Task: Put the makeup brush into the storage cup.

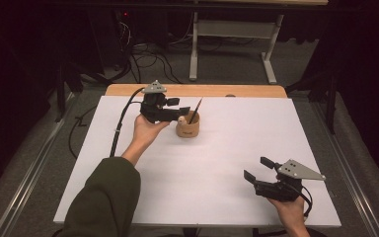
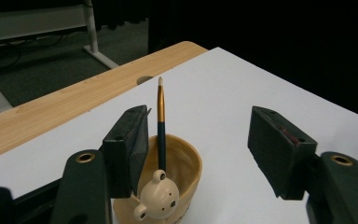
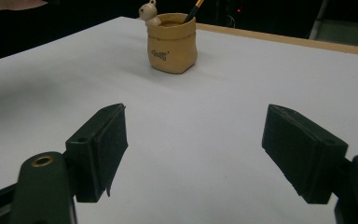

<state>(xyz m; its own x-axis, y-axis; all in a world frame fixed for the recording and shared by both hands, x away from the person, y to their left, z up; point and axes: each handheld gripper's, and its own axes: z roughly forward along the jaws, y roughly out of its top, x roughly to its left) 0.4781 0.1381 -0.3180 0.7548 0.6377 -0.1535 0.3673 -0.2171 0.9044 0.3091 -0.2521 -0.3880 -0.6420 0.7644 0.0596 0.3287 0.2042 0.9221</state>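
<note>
Toward the table's far edge, the left gripper [image 1: 177, 110] hangs spread and empty just beside the bear-trimmed cup [image 1: 187, 127], whose paintbrush [image 2: 161, 122] leans up between its jaws; the right gripper [image 1: 259, 172], also apart, sits well away.

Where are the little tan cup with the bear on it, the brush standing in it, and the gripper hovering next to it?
cup [image 3: 172, 49], right gripper view, on its front wall by the lettering.
brush [image 2: 161, 140], left gripper view, on its dark handle above the rim.
left gripper [image 2: 198, 154], left gripper view, midway between its open jaws.
</note>
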